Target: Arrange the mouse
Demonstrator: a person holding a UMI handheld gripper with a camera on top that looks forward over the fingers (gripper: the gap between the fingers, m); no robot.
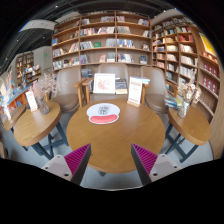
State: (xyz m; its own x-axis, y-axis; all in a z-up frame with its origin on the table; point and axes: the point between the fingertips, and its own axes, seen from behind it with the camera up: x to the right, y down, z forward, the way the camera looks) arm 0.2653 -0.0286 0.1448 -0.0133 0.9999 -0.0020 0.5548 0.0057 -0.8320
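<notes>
A round wooden table [115,135] stands ahead of me. On its far side lies a round white and red mouse mat [103,113] with a small pale mouse [103,108] on it. My gripper [111,152] is open and empty, held above the near part of the table. Its magenta pads [77,158] show at either side. The mat and mouse lie well beyond the fingertips.
Upright display cards [104,84] and a book stand at the table's far edge. Wooden chairs [156,95] ring the table. Smaller round tables stand at the left [35,122] and right [190,122]. Bookshelves [100,40] line the walls behind.
</notes>
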